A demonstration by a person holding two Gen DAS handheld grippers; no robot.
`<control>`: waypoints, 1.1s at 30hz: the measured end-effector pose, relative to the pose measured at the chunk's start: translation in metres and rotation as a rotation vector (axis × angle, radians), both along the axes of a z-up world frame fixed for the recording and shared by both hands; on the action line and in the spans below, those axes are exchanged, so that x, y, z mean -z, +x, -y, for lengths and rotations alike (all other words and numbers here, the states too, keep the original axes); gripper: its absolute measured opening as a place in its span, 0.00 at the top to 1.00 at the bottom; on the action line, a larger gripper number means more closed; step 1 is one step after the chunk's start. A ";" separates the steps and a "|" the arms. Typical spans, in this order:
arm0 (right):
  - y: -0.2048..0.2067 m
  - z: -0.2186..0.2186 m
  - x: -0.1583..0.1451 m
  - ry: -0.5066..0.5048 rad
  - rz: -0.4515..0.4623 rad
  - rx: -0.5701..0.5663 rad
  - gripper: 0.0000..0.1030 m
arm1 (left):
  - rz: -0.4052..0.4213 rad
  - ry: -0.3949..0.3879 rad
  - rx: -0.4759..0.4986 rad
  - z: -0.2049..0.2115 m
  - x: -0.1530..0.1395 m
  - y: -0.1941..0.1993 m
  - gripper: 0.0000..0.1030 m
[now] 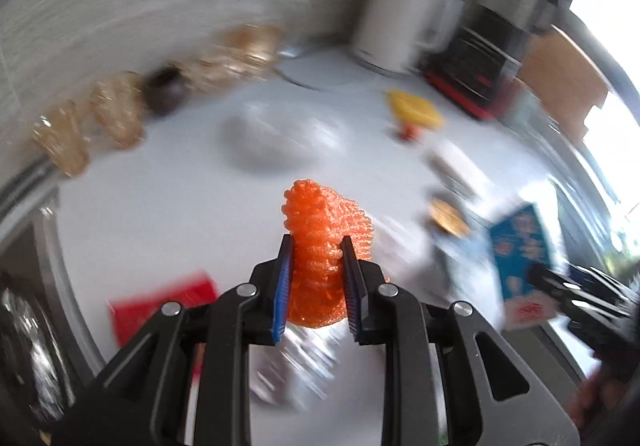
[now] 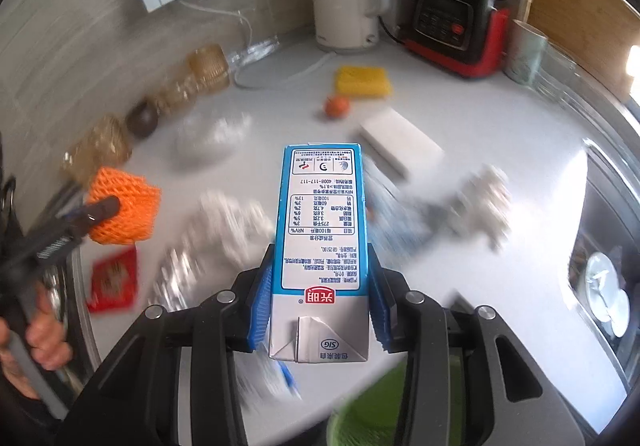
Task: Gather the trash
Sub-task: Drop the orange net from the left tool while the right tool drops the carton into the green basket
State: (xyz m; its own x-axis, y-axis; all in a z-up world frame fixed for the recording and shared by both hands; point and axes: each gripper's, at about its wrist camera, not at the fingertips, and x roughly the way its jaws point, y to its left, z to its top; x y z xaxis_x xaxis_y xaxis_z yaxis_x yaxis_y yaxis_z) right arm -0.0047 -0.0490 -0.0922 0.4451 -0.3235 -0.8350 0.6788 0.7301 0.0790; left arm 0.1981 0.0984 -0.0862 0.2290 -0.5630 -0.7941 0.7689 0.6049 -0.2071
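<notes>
In your left wrist view, the left gripper point(image 1: 316, 278) has its blue pads pressed into an orange foam net point(image 1: 324, 246), jaws narrowed around its middle, holding it clear above the white counter point(image 1: 160, 214). The net is a ribbed, mesh-like sleeve, squeezed at the waist and bulging above the fingertips. Under it lies a red packet point(image 1: 160, 306) and some crinkled silvery wrapping point(image 1: 296, 362), both blurred. At the right edge your right gripper point(image 1: 576, 290) carries a blue carton point(image 1: 520, 246).

In your right wrist view, the right gripper point(image 2: 320, 298) is clamped partway closed on the milk carton point(image 2: 322, 246), pads against both long sides, its folded grey-white end toward the camera and its blue-bordered label panel pointing away. It hangs above the counter point(image 2: 500, 134) amid blurred scraps. A green bin point(image 2: 360, 414) shows at the lower edge; its contents cannot be made out. To the left your hand point(image 2: 44, 330) holds the left gripper point(image 2: 104, 210), with the orange net point(image 2: 124, 206) at its tip.
</notes>
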 end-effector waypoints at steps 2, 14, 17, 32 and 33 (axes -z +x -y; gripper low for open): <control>-0.027 -0.006 0.004 -0.008 -0.020 0.003 0.60 | -0.008 0.001 0.089 0.000 -0.002 -0.043 0.78; -0.181 0.004 0.030 0.033 -0.094 0.046 0.60 | -0.102 0.154 0.412 0.054 0.077 -0.243 0.77; -0.203 0.006 0.037 0.037 -0.097 0.015 0.60 | -0.147 0.172 0.421 0.060 0.099 -0.265 0.72; -0.243 0.007 0.074 0.111 -0.064 -0.154 0.60 | -0.094 0.160 0.257 0.041 0.088 -0.311 0.28; -0.242 0.005 0.075 0.107 -0.062 -0.166 0.60 | -0.087 0.152 0.241 0.040 0.083 -0.311 0.27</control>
State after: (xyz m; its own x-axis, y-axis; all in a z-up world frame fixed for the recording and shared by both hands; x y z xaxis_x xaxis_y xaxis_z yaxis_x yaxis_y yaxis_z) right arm -0.2470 -0.0541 -0.1673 0.4315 -0.1581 -0.8881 0.5557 0.8221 0.1237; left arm -0.1127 0.0583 -0.1694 0.0302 -0.4659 -0.8843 0.8775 0.4359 -0.1997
